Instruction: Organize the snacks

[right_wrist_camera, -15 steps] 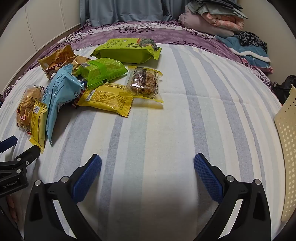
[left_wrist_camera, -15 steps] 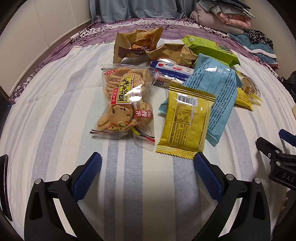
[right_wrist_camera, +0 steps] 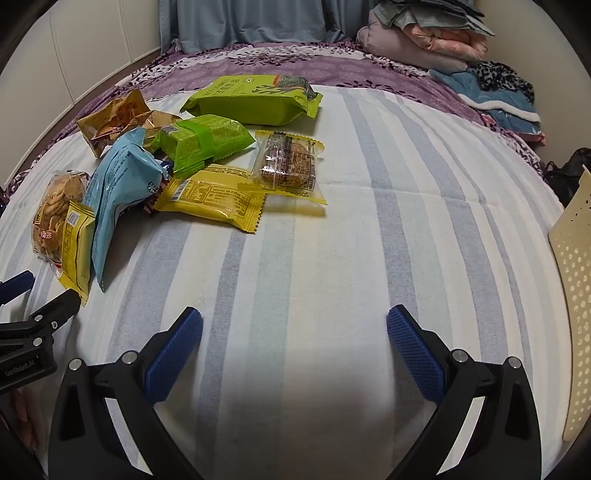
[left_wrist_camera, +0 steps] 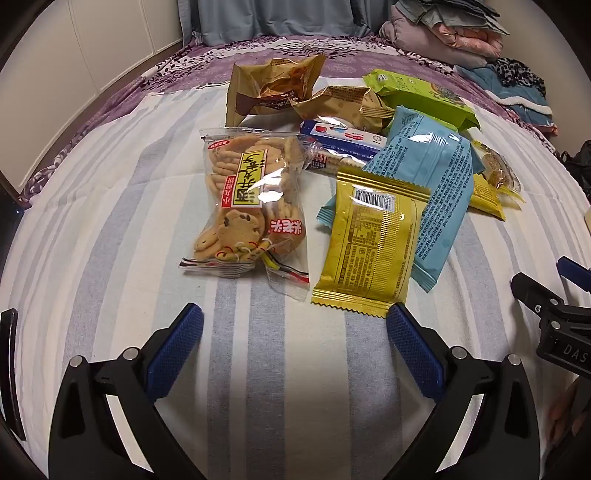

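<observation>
Left gripper (left_wrist_camera: 294, 325): fingers spread wide, nothing between the blue pads, hovering over the striped sheet (left_wrist_camera: 110, 229) just short of the snack pile.
Right gripper (right_wrist_camera: 294, 326): fingers likewise spread and empty, over bare sheet, well apart from the snacks to its left.
Writing on tools: the left-wrist view shows "DAS" on the other gripper's body at the right edge; the right-wrist view shows "GenRobot.AI" on the one at the left edge.
Cookie bag (left_wrist_camera: 251, 206): clear plastic, round biscuits inside, yellow label with red and black East Asian characters, red patch with white characters; lies flat, nearest the left gripper's left finger.
Yellow packet (left_wrist_camera: 373, 243): back side up, barcode and dense print too small to read; its lower corner lies just ahead of the left gripper's right pad, and it overlaps the blue packet.
Blue packet (left_wrist_camera: 428, 177): light blue, back panel of fine print, unreadable.
Blue-and-white wrapper (left_wrist_camera: 343, 138): partly under the blue packet, red marks, text unclear.
Brown bags (left_wrist_camera: 273, 88): two crumpled, at the far end of the pile.
Green packs (right_wrist_camera: 255, 98): two lime-green ones, large lettering not legible.
Clear bar pack (right_wrist_camera: 290, 166): yellow-edged, grainy bar inside, resting on a second yellow packet (right_wrist_camera: 214, 197).
Surroundings: perforated cream basket (right_wrist_camera: 572, 295) at the right edge; purple patterned blanket (right_wrist_camera: 258, 70); folded clothes (right_wrist_camera: 436, 37); blue curtain (right_wrist_camera: 243, 22).
</observation>
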